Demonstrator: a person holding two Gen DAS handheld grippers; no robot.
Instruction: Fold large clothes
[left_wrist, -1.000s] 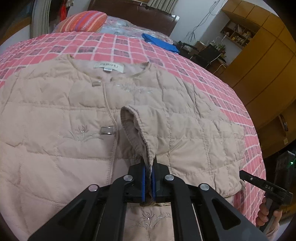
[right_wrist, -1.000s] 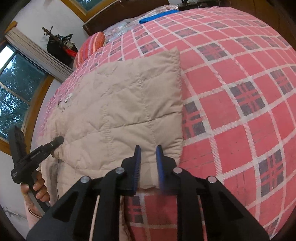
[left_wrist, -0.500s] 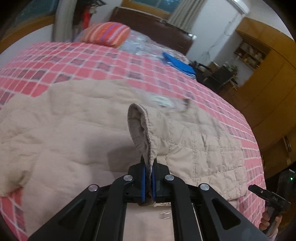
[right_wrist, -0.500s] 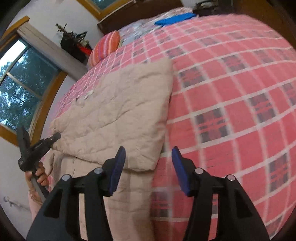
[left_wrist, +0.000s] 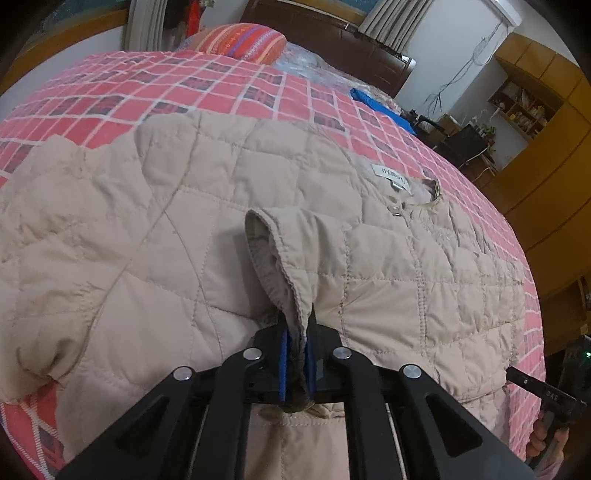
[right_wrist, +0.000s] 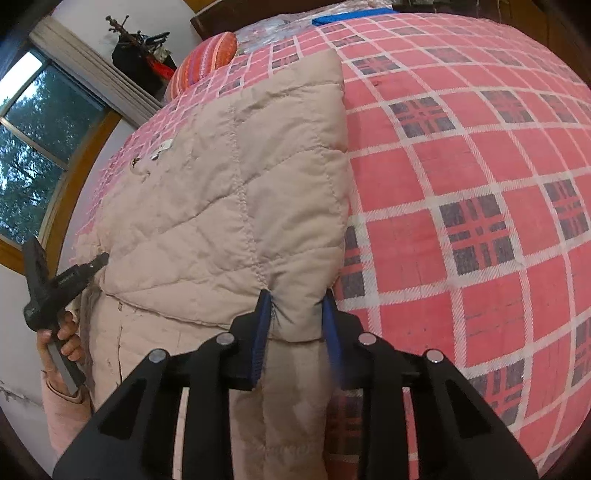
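Red-checked bedding (right_wrist: 461, 192) covers the bed that carries everything, with a striped pillow (left_wrist: 243, 42) far off at 12 o'clock in the left wrist view.

Nearest that camera, the left hand-held gripper (left_wrist: 295, 363) is pressed together on a sleeve cuff (left_wrist: 280, 266) of the beige quilted jacket (left_wrist: 155, 240), the cuff standing up from its jaws toward 12 o'clock. Beyond it the jacket lies spread across the bed, its collar label (left_wrist: 392, 177) at about 1 o'clock.

In the right wrist view, the right hand-held gripper (right_wrist: 297, 332) is spread, its blue fingers (right_wrist: 259, 332) straddling the near corner of the folded panel without clamping it; the panel runs away toward 12 o'clock, its right edge lying along bare bedding.

The step in hand looks like laying a sleeve across the body. To do it well, I would carry the cuff low and level so the padded sleeve does not twist. The right one should close fully on the corner before any pull, gathering all the layers. Puffy quilting tends to spring back, so set the fold down flat before letting go.
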